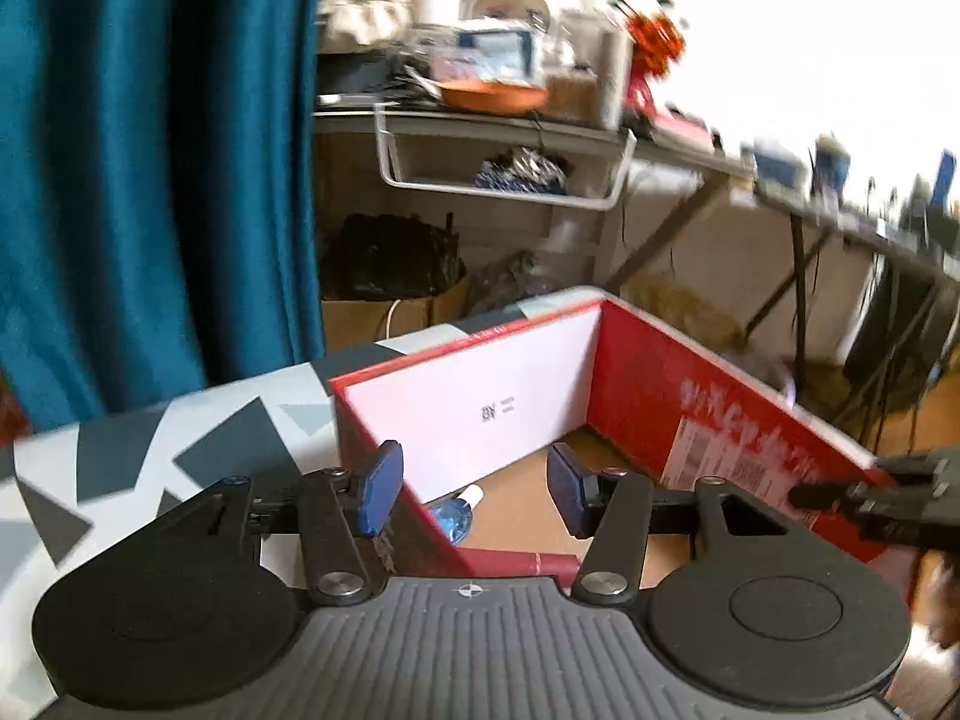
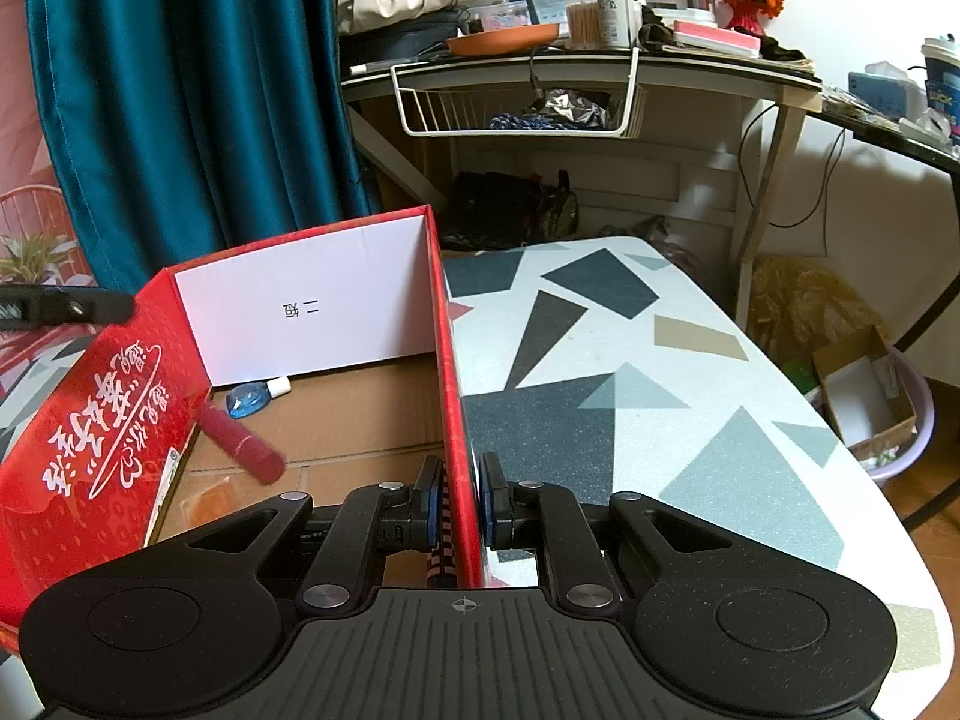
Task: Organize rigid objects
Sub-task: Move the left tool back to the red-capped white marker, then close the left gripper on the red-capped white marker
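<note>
Right gripper [image 2: 462,510] is clamped on the side wall of the red cardboard box with white inner flap and brown floor [image 2: 447,360] — one pad inside, one outside, squeezed tight on the wall near its close end. It looks like it is steadying the box on the white tabletop with grey and tan geometric shapes [image 2: 630,372].

Left gripper [image 1: 474,495] hangs over the opposite side of the same box [image 1: 492,396], jaws about half spread, straddling that box wall with one finger outside and one inside. No pad seems to be pressing on anything, so it is released and empty as far as the blurred left wrist view shows.

Task things already in the box: a small blue translucent bottle with a white cap [image 2: 255,399] lying on the brown floor in the far corner by the white flap, and a dark red cylindrical tube [image 2: 240,441] lying slantwise just beside it, close to the printed red wall. Both also show low between the left fingers — bottle [image 1: 456,516], tube [image 1: 516,561].

Step, as I judge it: between items. Two items are stowed and the left gripper is free. No further loose item shows on the tabletop in either view, so the next move likely calls for the left hand to find the next one while the right holds the box steady. Whether any item remains, cannot tell.
</note>
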The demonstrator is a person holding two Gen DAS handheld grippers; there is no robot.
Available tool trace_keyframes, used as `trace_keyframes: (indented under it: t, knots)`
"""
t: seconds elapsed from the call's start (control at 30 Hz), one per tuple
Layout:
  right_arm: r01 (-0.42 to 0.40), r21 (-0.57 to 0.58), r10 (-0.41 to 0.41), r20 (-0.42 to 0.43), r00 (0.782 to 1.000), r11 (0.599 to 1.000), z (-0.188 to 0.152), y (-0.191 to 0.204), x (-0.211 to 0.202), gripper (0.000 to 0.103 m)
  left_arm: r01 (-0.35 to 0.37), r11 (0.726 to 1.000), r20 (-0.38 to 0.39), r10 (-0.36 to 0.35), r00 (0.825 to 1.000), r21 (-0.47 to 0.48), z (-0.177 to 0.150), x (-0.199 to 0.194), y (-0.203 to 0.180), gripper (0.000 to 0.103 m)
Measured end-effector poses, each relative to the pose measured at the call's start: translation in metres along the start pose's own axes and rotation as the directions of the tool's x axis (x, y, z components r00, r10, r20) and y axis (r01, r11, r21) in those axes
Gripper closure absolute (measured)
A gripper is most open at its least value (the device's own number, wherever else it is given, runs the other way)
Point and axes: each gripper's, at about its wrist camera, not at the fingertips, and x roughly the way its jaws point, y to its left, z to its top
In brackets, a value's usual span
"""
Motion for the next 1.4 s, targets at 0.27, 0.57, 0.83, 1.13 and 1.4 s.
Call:
trace_keyframes:
  t: [0.27, 0.57, 0.83, 1.13, 1.4]
  knots:
    - [0.000, 0.002, 0.000, 0.000, 1.000, 1.000, 0.000, 0.000, 0.000, 0.091, -0.101, 0.992, -0.011, 0.101, 0.995, -0.079, -0.021, -0.034, 0.037, 0.048]
    - [0.000, 0.003, 0.000, 0.000, 1.000, 1.000, 0.000, 0.000, 0.000, 0.091, -0.165, 0.977, -0.067, 0.158, 0.985, -0.133, -0.063, -0.061, 0.046, 0.060]
    - [0.000, 0.003, 0.000, 0.000, 1.000, 1.000, 0.000, 0.000, 0.000, 0.091, -0.164, 0.979, -0.210, 0.137, 0.968, -0.117, -0.114, -0.062, 0.042, 0.061]
    - [-0.001, 0.003, 0.001, 0.000, 1.000, 1.000, 0.000, 0.000, 0.000, 0.090, -0.214, 0.973, -0.285, 0.181, 0.941, -0.091, -0.140, -0.047, 0.048, 0.072]
    - [-0.001, 0.003, 0.001, 0.001, 1.000, 1.000, 0.000, 0.000, 0.000, 0.090, -0.229, 0.972, -0.284, 0.205, 0.937, -0.055, -0.138, -0.039, 0.040, 0.076]
